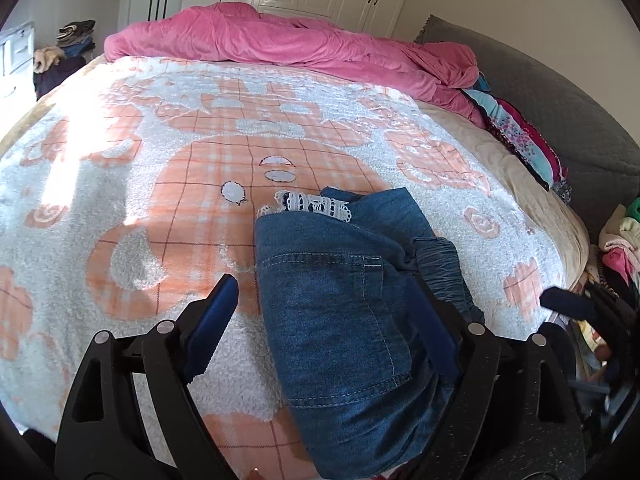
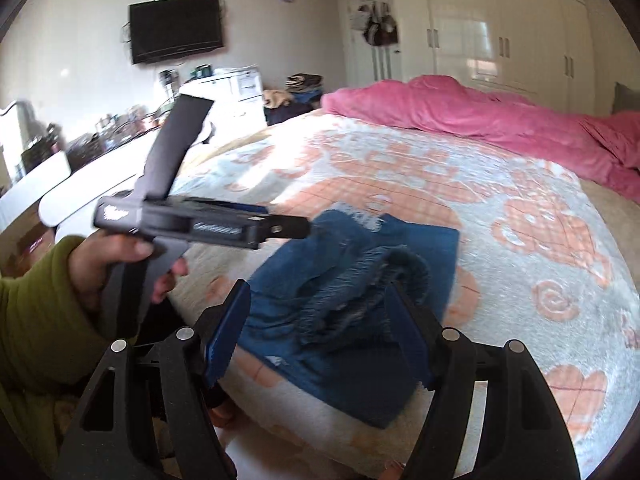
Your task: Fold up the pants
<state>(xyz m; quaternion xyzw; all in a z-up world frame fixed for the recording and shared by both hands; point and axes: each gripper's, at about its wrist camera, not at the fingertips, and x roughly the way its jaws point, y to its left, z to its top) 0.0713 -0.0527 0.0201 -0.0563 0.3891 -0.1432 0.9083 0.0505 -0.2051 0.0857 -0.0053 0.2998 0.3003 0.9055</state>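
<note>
Folded pants (image 1: pixel 340 300) are lying on the bed (image 1: pixel 120 184) (lace hem showing); left gripper (image 1: pixel 332 308) and right gripper (image 2: pixel 320 320) jaws are standing spread, gripping nothing.

The left gripper (image 1: pixel 326 312), black with blue pads, is pointing down at a slant with its two fingers standing wide apart, pressing on nothing. The right gripper (image 2: pixel 320 320), black with blue pads too, is also standing open. The left hand (image 2: pixel 108 264), coming out of a green sleeve (image 2: pixel 40 320), is wrapping around its gripper's handle.
</note>
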